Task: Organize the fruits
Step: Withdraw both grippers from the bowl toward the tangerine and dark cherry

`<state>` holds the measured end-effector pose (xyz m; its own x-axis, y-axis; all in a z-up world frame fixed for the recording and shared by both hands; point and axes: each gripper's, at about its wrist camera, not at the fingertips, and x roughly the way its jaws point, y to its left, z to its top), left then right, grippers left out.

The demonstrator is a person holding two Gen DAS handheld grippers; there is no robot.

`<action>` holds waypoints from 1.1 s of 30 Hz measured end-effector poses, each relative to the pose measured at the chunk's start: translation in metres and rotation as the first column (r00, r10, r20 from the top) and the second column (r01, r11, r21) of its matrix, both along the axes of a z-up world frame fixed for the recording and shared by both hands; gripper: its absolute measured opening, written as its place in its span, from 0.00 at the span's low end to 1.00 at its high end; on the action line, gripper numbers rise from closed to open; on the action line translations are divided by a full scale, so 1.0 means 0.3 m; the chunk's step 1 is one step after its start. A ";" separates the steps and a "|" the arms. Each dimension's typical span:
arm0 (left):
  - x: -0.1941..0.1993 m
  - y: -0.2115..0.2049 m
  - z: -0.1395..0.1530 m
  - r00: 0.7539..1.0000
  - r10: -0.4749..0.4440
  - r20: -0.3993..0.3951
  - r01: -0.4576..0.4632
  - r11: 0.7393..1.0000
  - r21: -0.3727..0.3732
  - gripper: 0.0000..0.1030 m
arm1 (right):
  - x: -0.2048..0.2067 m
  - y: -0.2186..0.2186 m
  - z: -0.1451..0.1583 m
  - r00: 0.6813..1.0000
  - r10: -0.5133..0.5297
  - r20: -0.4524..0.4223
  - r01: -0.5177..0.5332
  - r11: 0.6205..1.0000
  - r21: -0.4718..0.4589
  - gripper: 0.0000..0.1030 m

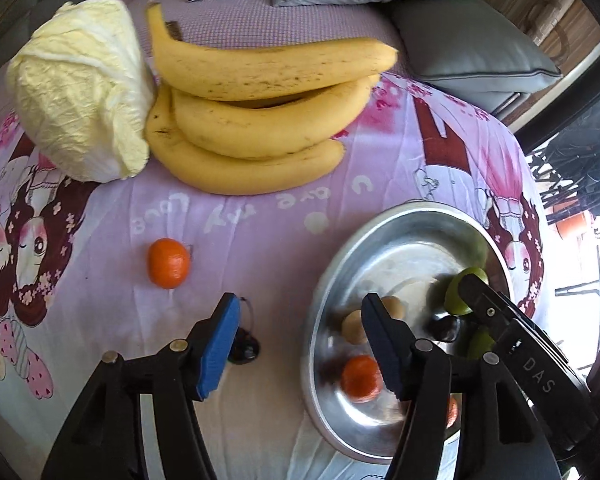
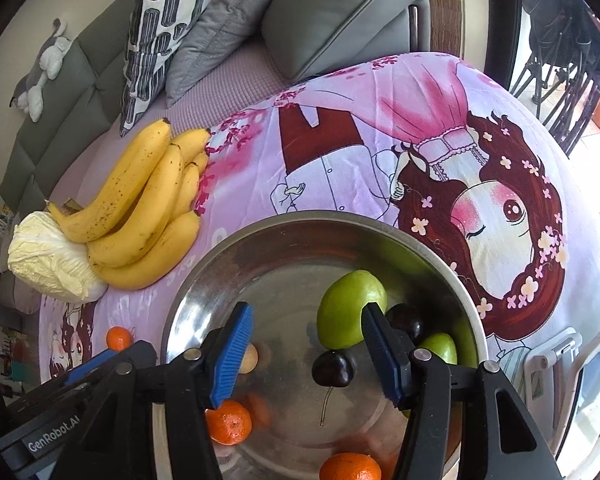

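Left wrist view: cabbage [image 1: 82,92] upper left, touching banana bunch [image 1: 256,104] top centre, both on the bed sheet [image 1: 260,216]. Lone tangerine [image 1: 168,263] centre left. Metal bowl [image 1: 340,280] lower right, holding tangerines, longans, cherry, green fruit.

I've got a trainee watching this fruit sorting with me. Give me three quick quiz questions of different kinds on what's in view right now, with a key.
1. True or false: the bananas already lie in the metal bowl.
2. Multiple choice: what lies between the right gripper jaws, untouched? A) a dark cherry B) the cabbage C) a banana
3. Fill in: the one orange outside the bowl lies on the ____ .

Key
1. False. They lie on the printed bedsheet, against the cabbage.
2. A. The dark cherry lies on the bowl floor between open jaws.
3. Bedsheet, ahead of the open left gripper.
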<state>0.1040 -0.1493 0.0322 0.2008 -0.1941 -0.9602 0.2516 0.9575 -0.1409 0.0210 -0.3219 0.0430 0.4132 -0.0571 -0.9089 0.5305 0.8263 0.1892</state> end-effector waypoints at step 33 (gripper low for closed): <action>-0.073 0.518 -0.104 0.958 0.286 -0.003 -0.284 0.953 0.109 0.80 | 0.141 0.392 -0.048 0.951 0.299 -0.077 -0.303 0.952 -0.039 0.92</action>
<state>0.0821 0.0060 0.0012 0.2147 -0.0279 -0.9763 -0.0355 0.9987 -0.0363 0.0634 -0.2043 0.0287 0.3540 0.0140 -0.9351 0.2660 0.9571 0.1150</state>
